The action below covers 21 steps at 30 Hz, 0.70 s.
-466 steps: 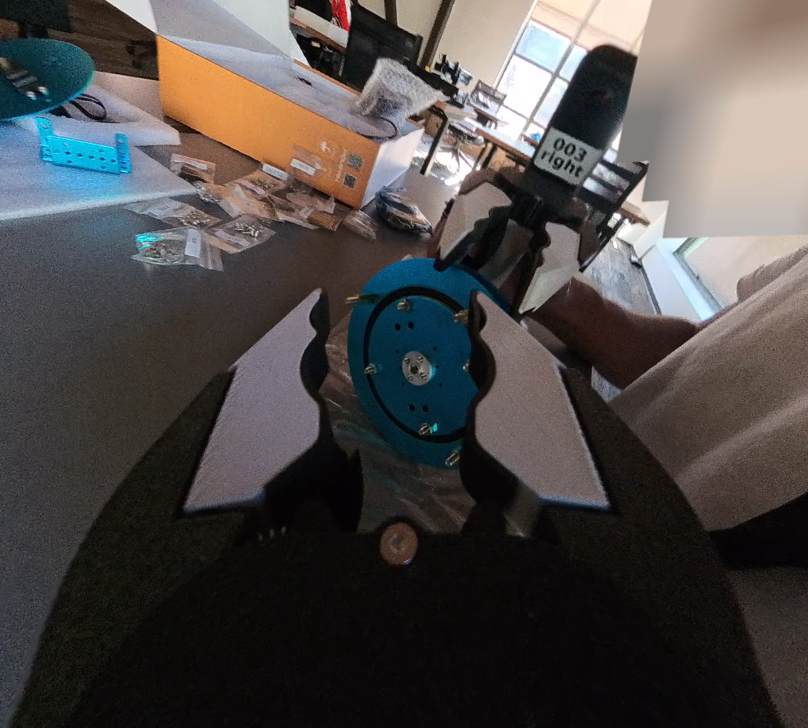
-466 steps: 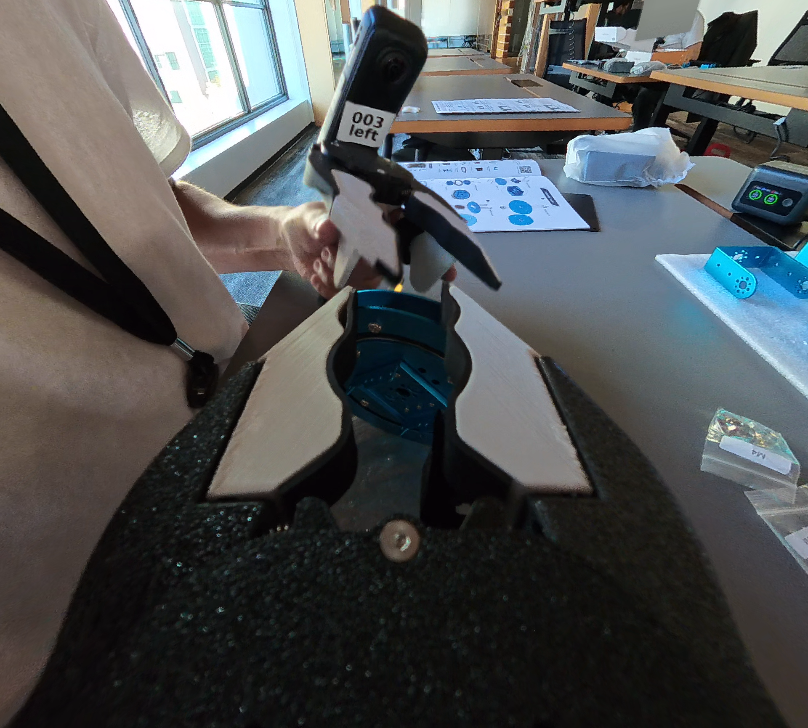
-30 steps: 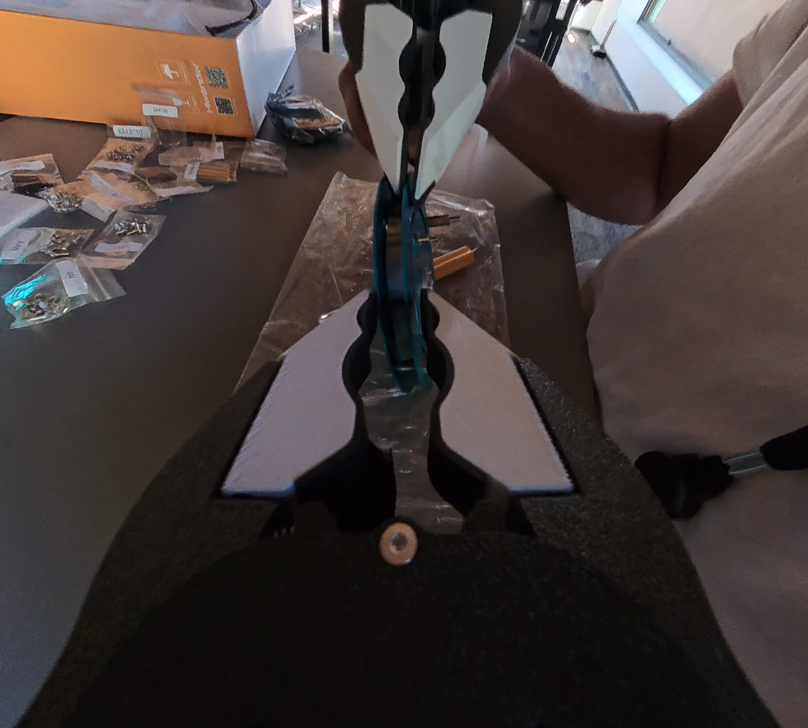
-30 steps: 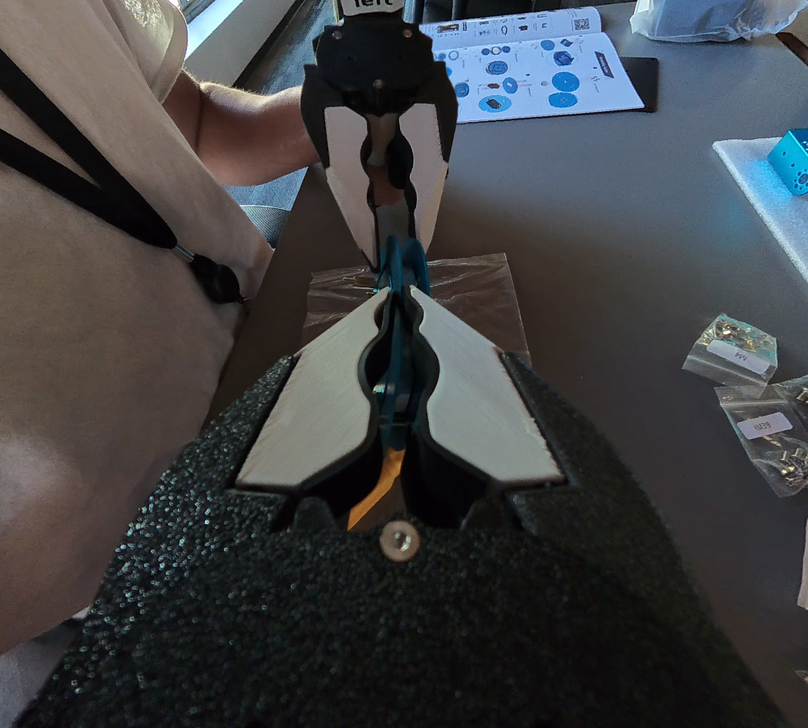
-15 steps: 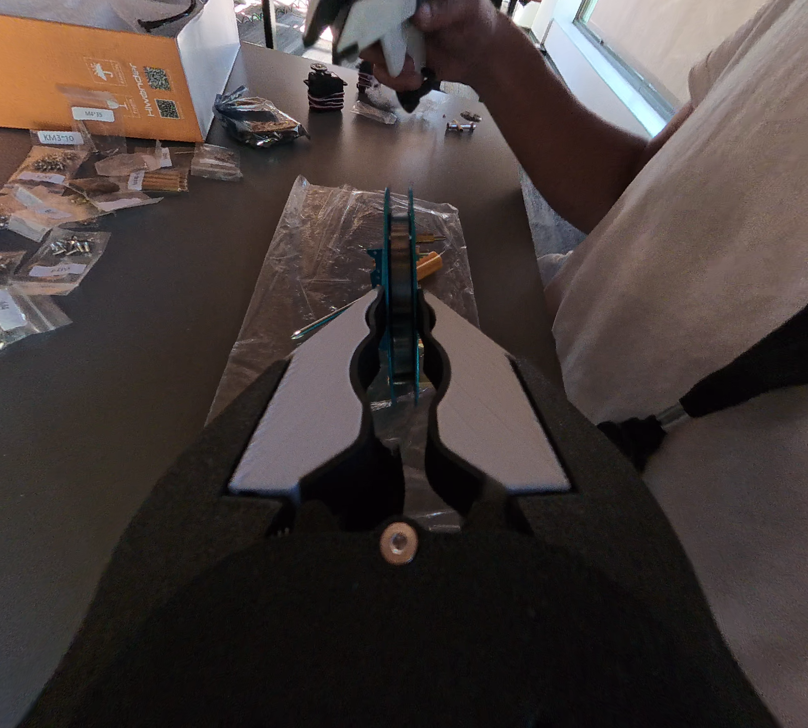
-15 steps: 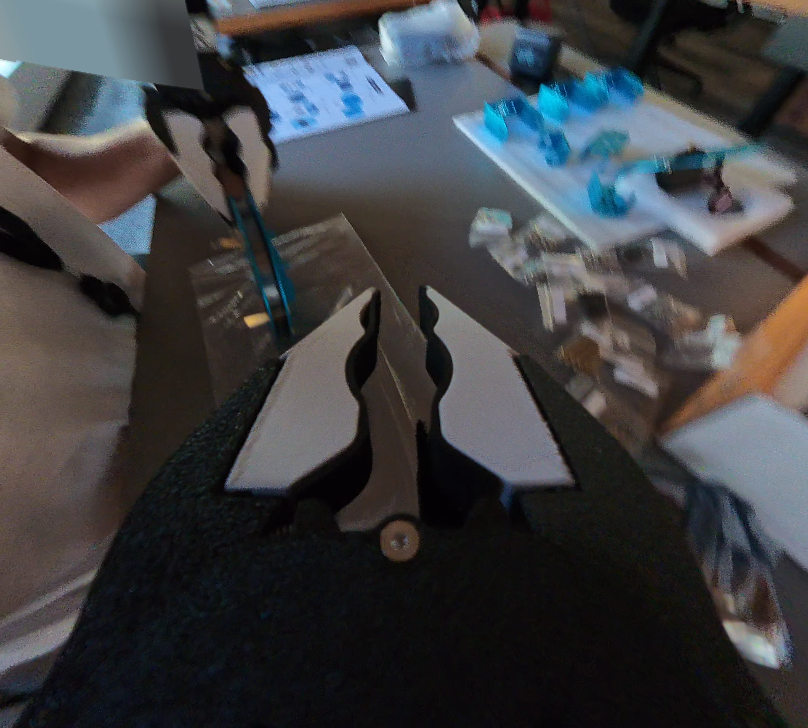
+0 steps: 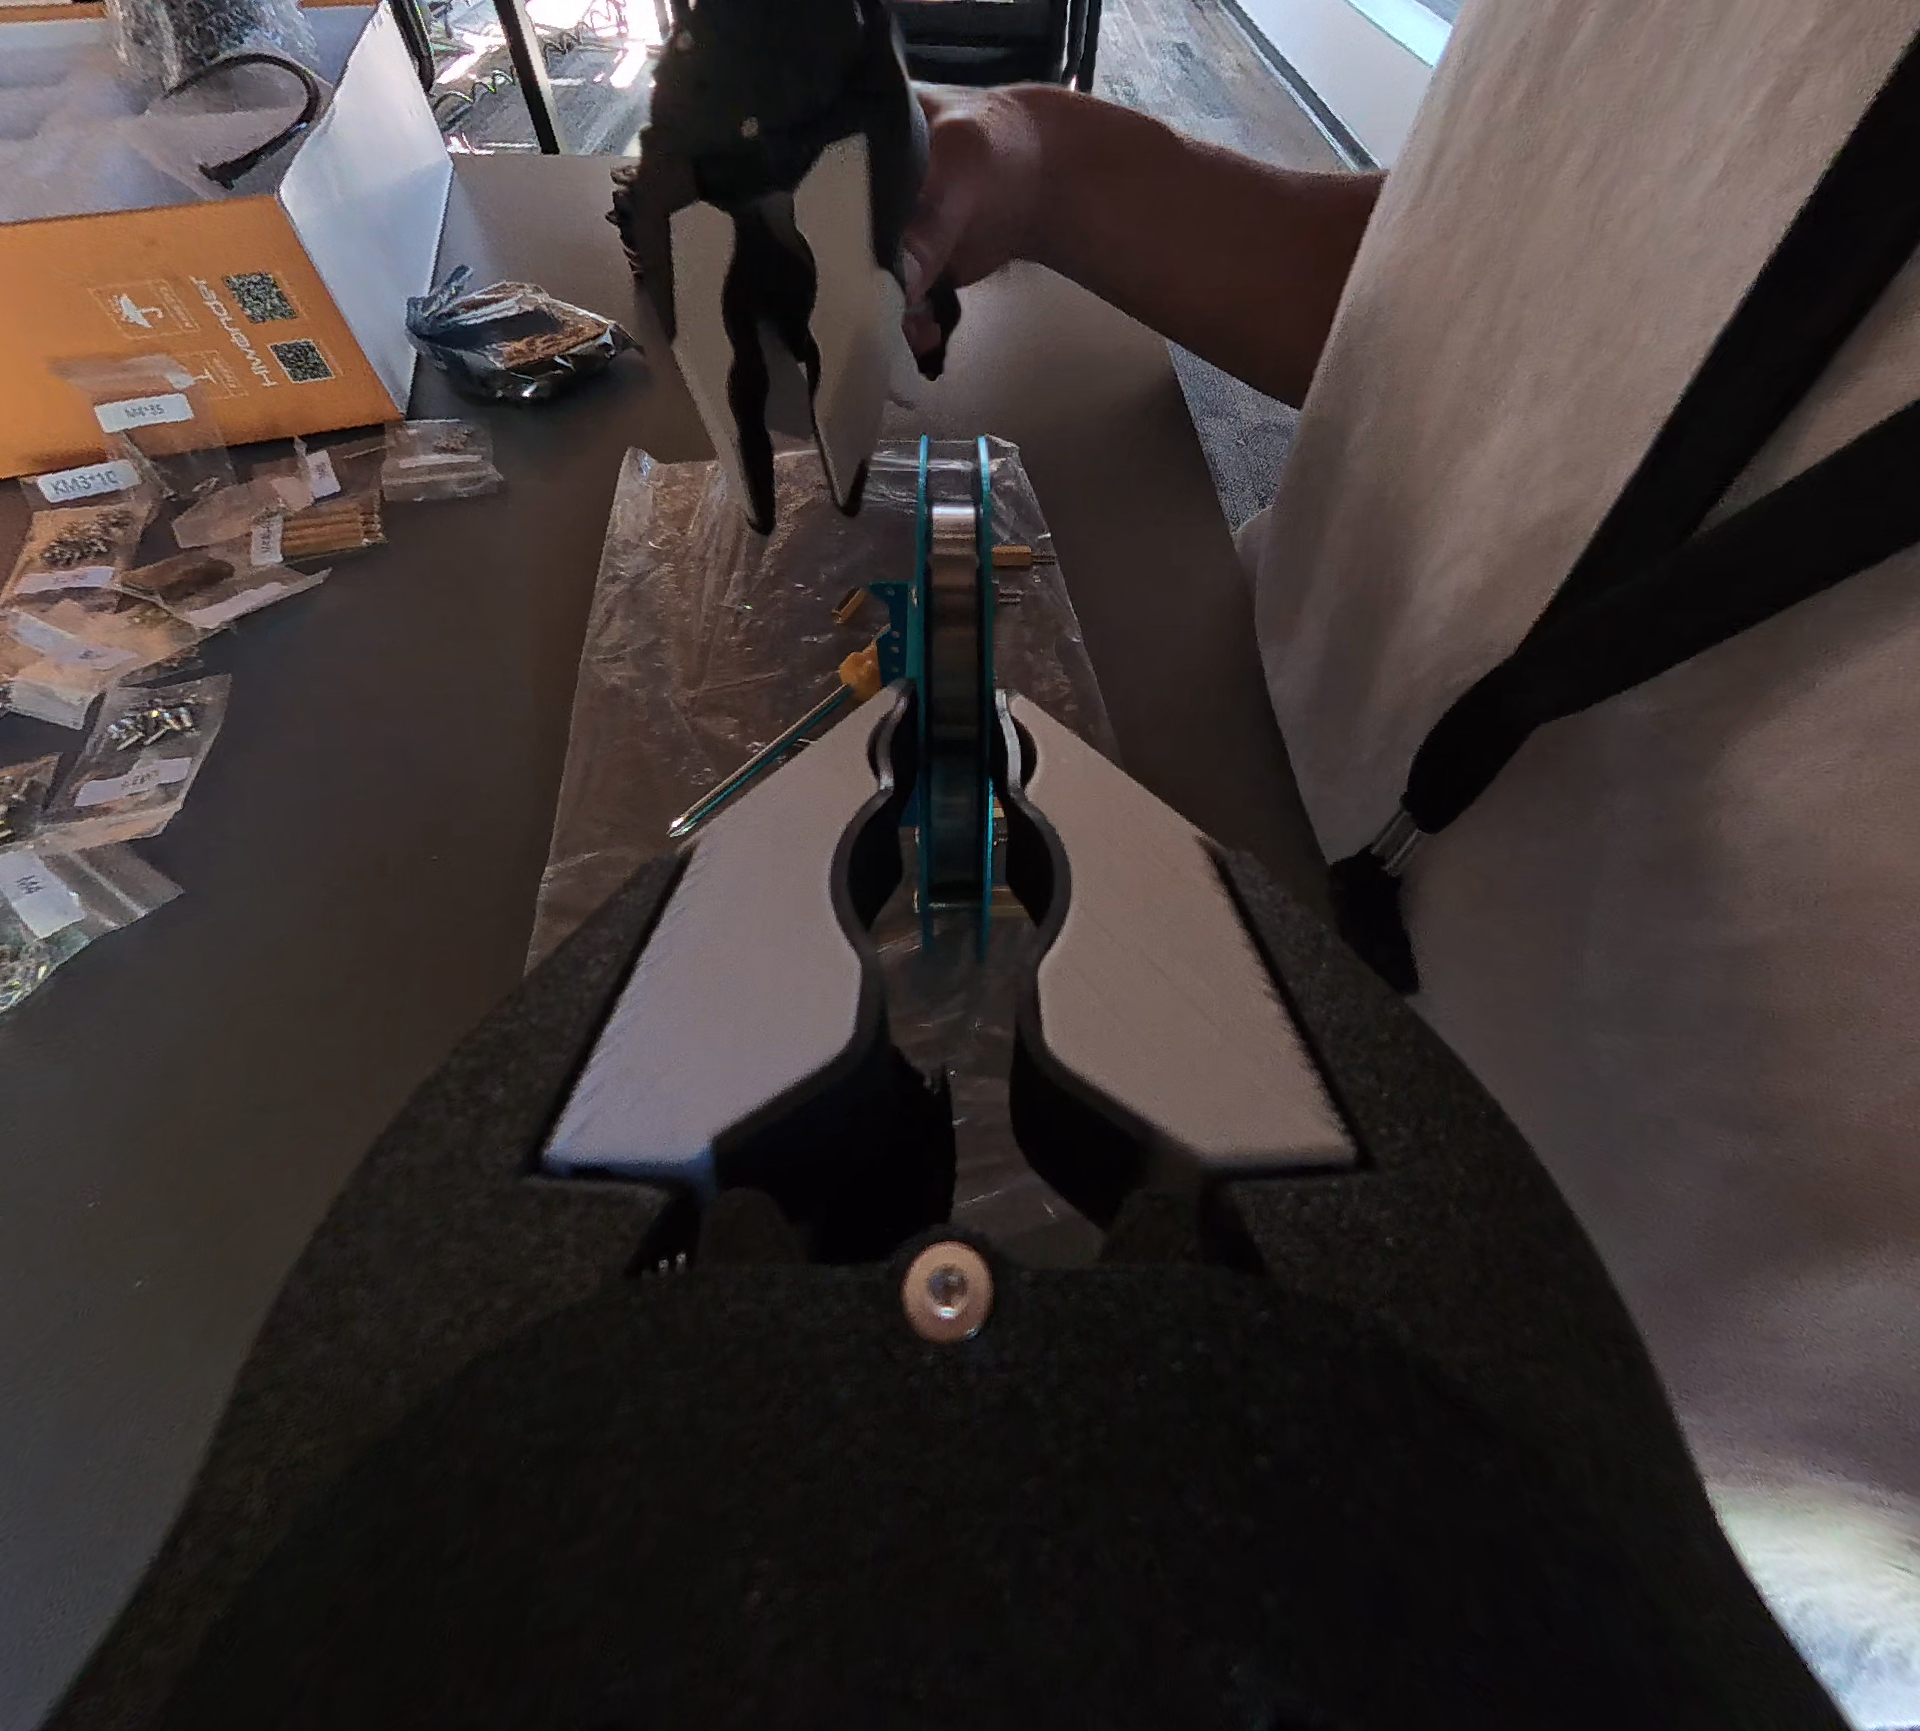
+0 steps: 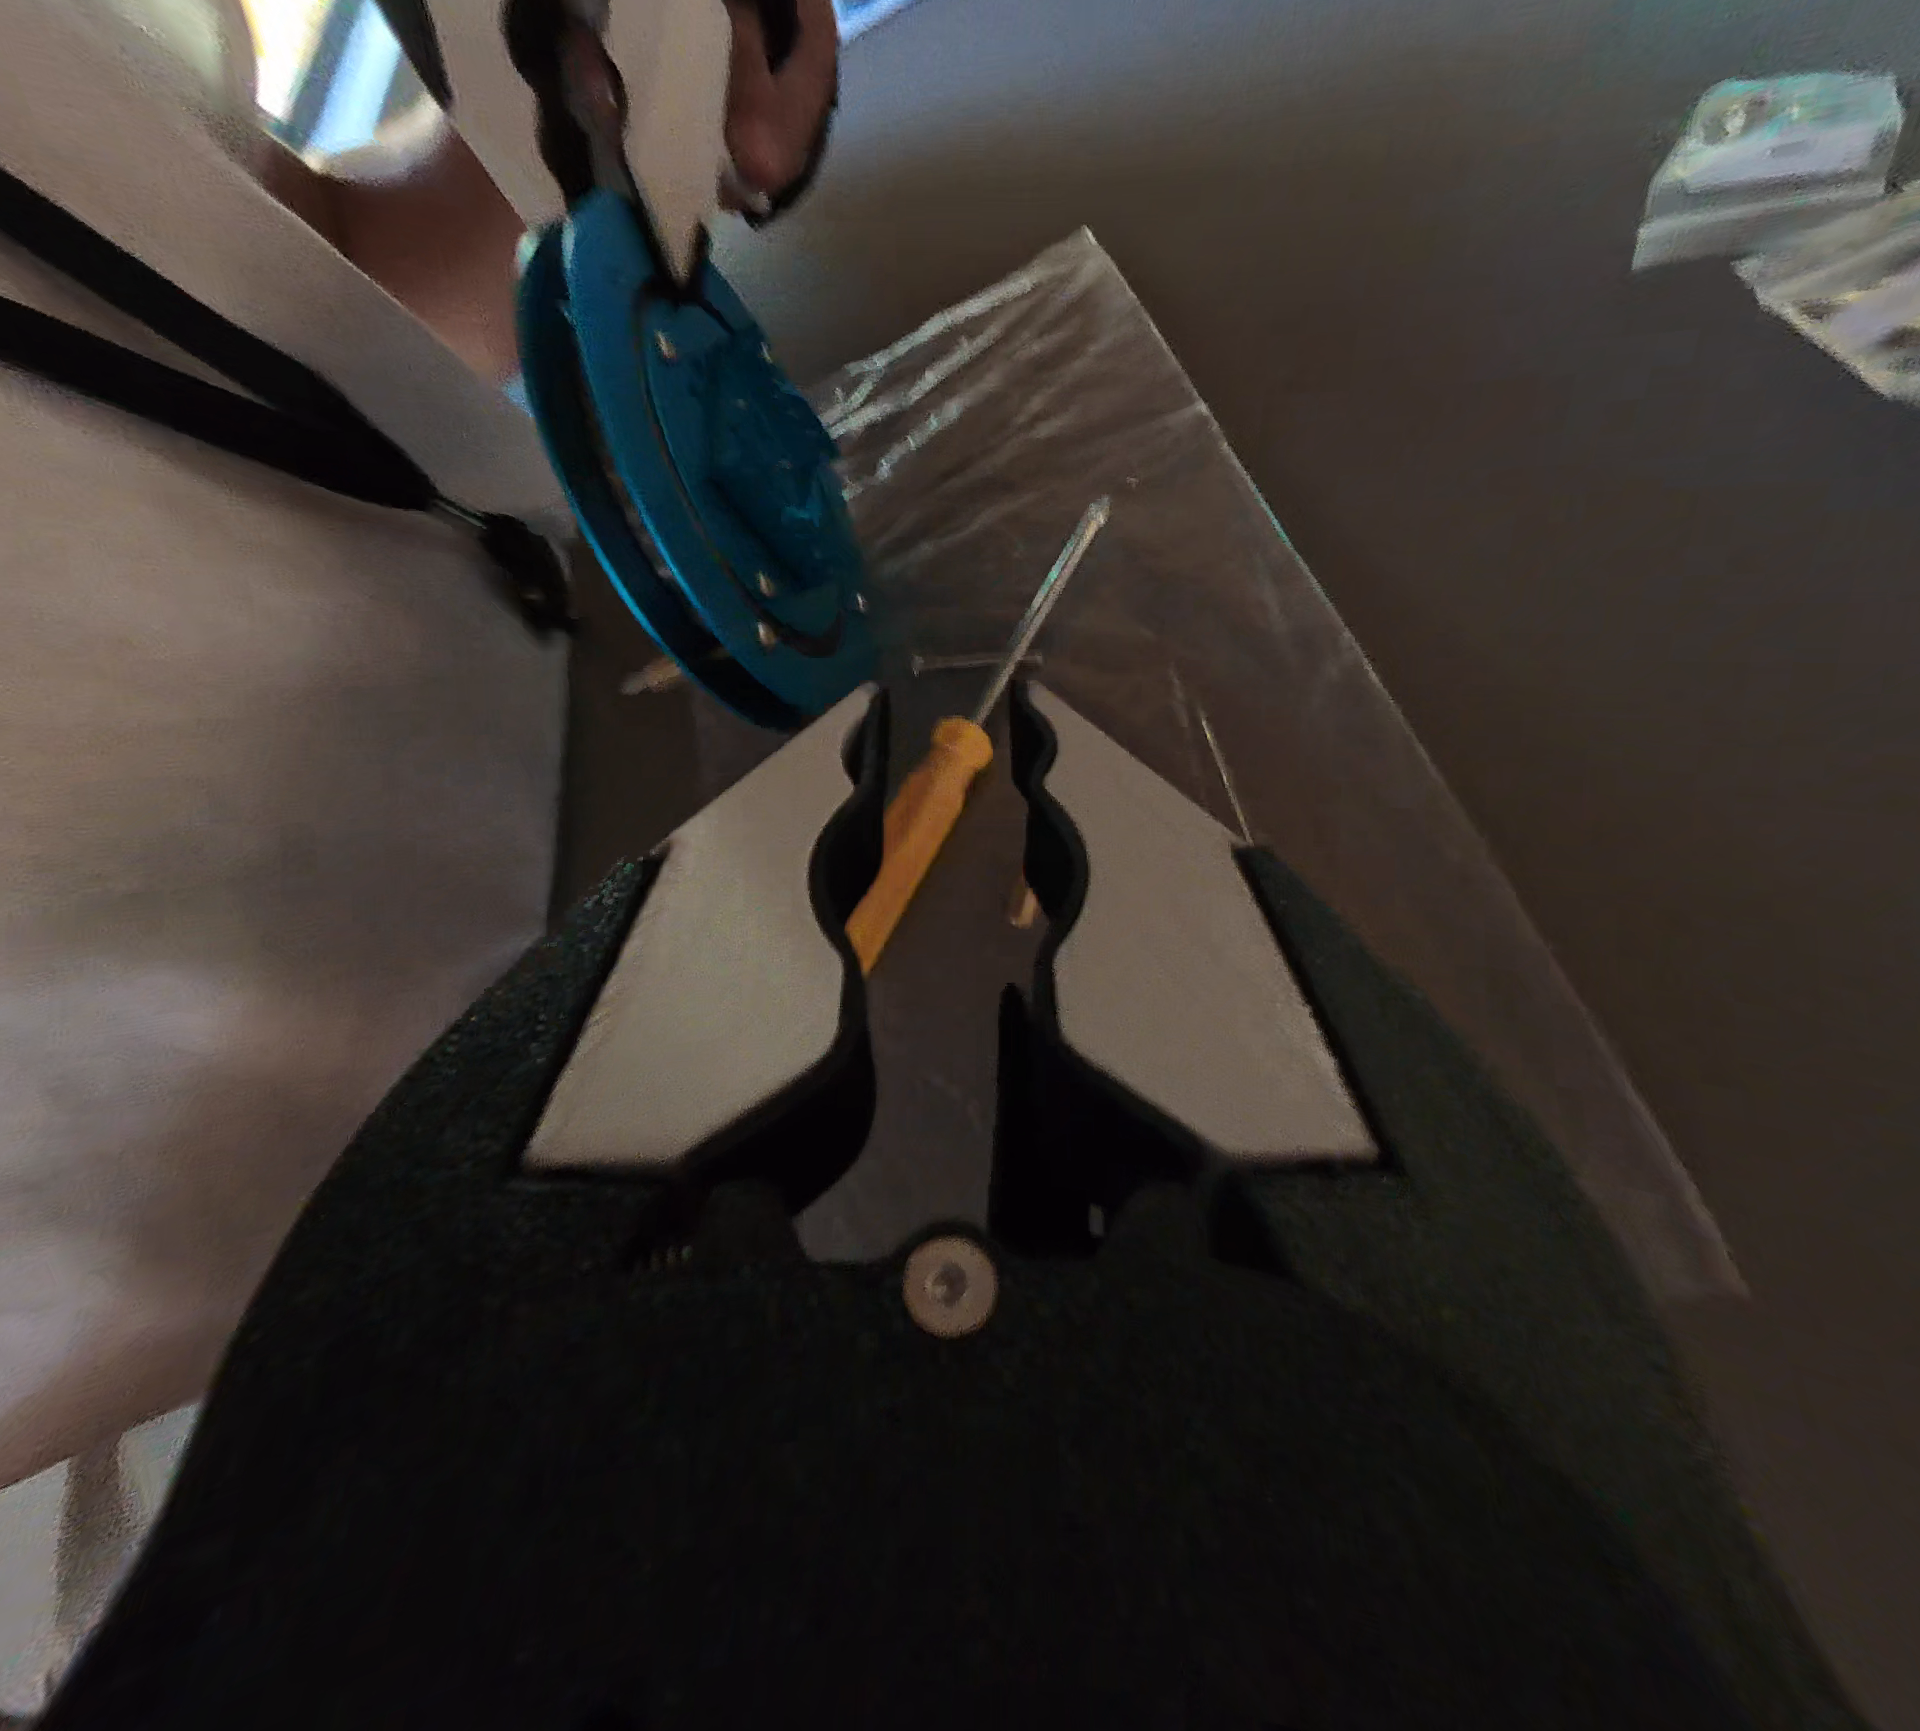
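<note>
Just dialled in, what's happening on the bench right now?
A person works two handheld grippers over a clear plastic bag on a dark table. The left gripper is shut on a blue round metal disc assembly, held on edge. The right gripper is open, hovering just over a yellow-handled screwdriver lying on the bag.
</note>
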Each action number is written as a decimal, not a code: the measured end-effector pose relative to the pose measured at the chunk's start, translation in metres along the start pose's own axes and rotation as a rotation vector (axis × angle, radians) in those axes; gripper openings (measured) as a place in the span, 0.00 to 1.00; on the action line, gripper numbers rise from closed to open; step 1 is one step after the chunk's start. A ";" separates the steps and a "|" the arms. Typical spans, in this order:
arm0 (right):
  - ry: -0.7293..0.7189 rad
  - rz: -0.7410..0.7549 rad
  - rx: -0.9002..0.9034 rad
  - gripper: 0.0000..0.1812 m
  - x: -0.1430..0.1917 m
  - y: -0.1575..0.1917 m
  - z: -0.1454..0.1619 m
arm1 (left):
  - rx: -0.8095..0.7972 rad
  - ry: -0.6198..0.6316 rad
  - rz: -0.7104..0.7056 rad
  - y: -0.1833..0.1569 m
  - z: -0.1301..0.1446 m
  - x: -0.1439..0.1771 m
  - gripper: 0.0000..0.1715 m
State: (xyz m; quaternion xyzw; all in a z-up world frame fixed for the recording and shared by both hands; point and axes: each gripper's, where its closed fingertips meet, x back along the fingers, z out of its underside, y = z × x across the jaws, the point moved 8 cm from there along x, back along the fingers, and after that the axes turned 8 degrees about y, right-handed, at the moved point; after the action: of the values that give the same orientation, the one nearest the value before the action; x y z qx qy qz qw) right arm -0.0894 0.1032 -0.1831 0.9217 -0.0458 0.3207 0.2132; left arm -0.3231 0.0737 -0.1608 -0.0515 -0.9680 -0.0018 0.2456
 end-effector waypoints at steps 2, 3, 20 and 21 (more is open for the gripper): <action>0.014 -0.009 0.088 0.12 -0.006 0.001 -0.007 | -0.012 -0.003 0.000 -0.002 0.001 0.001 0.08; 0.057 -0.013 0.163 0.12 -0.014 0.002 -0.008 | -0.016 -0.004 0.001 -0.002 0.002 0.001 0.08; 0.307 -0.046 0.505 0.08 -0.058 0.007 -0.018 | -0.044 -0.008 0.035 -0.001 0.003 0.002 0.07; 0.326 -0.054 0.516 0.09 -0.061 0.006 -0.018 | -0.055 -0.003 0.036 -0.002 0.003 0.002 0.07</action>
State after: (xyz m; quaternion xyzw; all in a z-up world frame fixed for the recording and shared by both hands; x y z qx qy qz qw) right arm -0.1486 0.1023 -0.2055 0.8827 0.0966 0.4597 -0.0148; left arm -0.3265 0.0716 -0.1619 -0.0756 -0.9668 -0.0241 0.2427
